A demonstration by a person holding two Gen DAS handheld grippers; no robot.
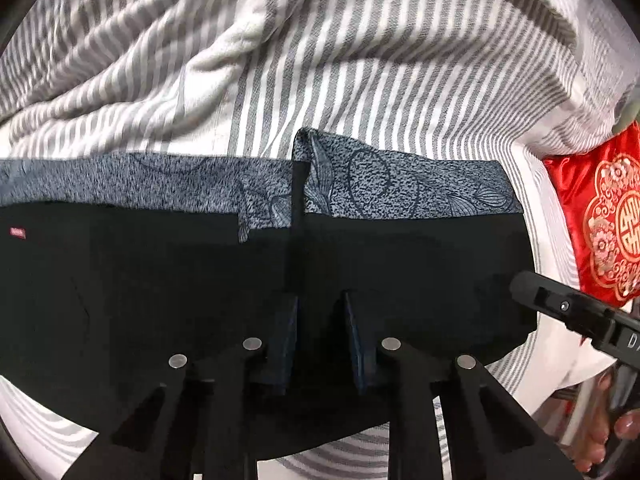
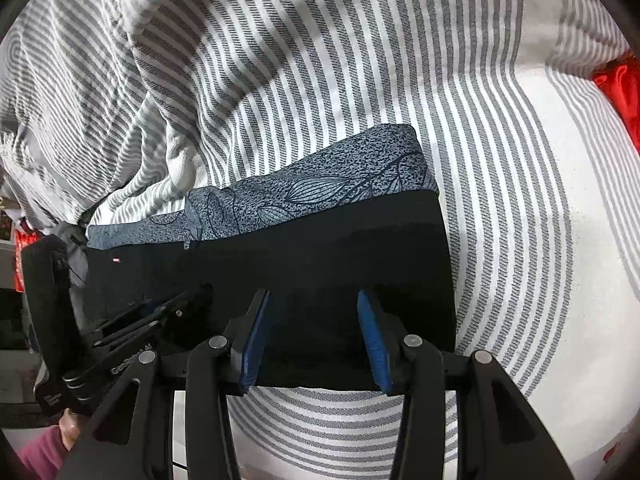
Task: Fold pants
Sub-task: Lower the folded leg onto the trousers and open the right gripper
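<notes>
Black cloth: pants (image 1: 160, 280) lie flat on the striped bed (image 1: 360, 80), long axis left-right.
Left claw (image 1: 318, 312): narrowly parted over mid-pants, pinching nothing visible.
Right claw (image 2: 312, 316): spread above the right end.

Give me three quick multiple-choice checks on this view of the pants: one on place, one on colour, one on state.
1. Where does the red cushion lie in the left wrist view?
A. right of the pants
B. on top of the pants
C. left of the pants

2. What colour is the pants' patterned band?
A. yellow
B. speckled grey-blue
C. plain red

3. How do the right gripper's jaws stand?
A. apart, over the black fabric
B. shut on the cushion
C. shut on the striped bedding

Key: 1 A, it sits at the right edge, off the pants. 2 B, grey-blue speckle with leaf lines. 3 A, a clear gap shows between the blue pads.
</notes>
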